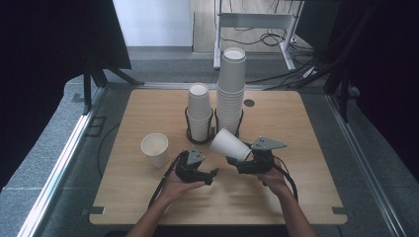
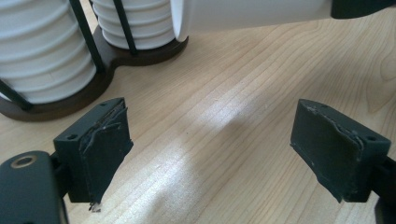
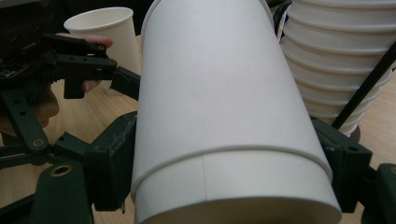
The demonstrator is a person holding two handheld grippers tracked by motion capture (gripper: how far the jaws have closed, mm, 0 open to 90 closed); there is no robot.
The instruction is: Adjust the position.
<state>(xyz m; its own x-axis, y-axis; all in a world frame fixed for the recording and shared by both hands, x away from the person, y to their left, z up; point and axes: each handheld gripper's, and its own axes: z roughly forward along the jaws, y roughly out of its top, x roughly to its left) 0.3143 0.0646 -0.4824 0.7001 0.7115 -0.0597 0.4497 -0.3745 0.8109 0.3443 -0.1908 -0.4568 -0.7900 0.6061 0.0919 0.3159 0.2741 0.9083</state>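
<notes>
A: High view: the right gripper (image 1: pixel 243 159) clamps a paper cup (image 1: pixel 229 144) by its base end, tilted over the table's (image 1: pixel 296 148) middle, mouth toward the two cup stacks (image 1: pixel 231 89) near the far edge.

B: And the left gripper (image 1: pixel 213 174)?

A: Jaws apart, nothing between them, just beside the cup. A loose cup (image 1: pixel 155 149) stands nearer the left edge.

B: Handling?

A: Probably light, thin-walled, easily crushed; grip gently by the stiffer base. Whether two cups are nested, I can't tell.

Black hand-held gripper (image 1: pixel 213 174), grey three-cornered plate (image 1: pixel 195 155), trailing black cable (image 1: pixel 162 181)
</notes>
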